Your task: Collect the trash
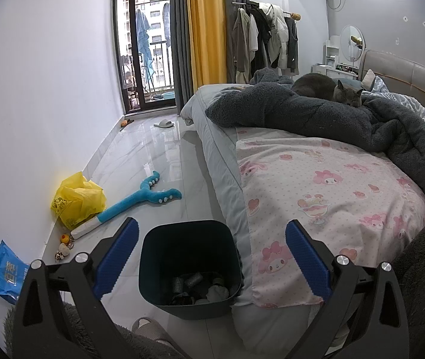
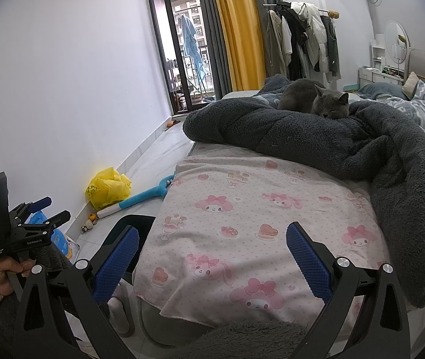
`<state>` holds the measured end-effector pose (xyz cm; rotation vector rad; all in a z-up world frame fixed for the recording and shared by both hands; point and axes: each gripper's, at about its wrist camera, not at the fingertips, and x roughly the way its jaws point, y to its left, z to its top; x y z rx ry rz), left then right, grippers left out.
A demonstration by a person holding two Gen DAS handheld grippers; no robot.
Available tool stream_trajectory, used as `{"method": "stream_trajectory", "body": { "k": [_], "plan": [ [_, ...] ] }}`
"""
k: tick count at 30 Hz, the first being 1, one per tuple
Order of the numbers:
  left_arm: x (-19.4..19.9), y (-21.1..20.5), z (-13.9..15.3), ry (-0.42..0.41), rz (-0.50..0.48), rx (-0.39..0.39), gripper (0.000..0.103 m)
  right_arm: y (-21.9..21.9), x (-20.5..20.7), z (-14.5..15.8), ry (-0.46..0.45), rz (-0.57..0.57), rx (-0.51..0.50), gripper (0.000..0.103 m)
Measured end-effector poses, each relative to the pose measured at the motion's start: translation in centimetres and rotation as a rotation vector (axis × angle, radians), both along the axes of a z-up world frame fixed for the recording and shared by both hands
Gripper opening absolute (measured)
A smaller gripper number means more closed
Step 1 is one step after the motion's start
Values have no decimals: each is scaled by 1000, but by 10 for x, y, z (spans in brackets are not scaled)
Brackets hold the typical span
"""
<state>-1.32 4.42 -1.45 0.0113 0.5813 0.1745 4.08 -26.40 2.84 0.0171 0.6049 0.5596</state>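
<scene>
A dark bin [image 1: 190, 269] stands on the floor beside the bed, with crumpled white and grey trash at its bottom. My left gripper [image 1: 212, 258] is open and empty, held above and in front of the bin. It also shows in the right wrist view [image 2: 49, 208], at the left, open. My right gripper [image 2: 212, 257] is open and empty over the pink bed sheet [image 2: 242, 224]. A yellow plastic bag [image 1: 77, 199] and a blue packet [image 1: 7, 272] lie on the floor by the wall.
A blue plush toy [image 1: 140, 197] and small trinkets [image 1: 64, 245] lie on the tiled floor. A grey cat [image 1: 326, 89] sleeps on a dark blanket [image 1: 332, 119] on the bed. A slipper [image 1: 163, 124] lies near the balcony door. A clothes rack [image 1: 266, 39] stands behind.
</scene>
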Motion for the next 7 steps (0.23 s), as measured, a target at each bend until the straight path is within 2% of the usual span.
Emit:
{"method": "stream_trajectory", "body": {
  "k": [7],
  "plan": [
    [-1, -1, -5, 1, 6, -4, 100, 0, 0, 0, 0, 0, 0, 100]
  ]
}}
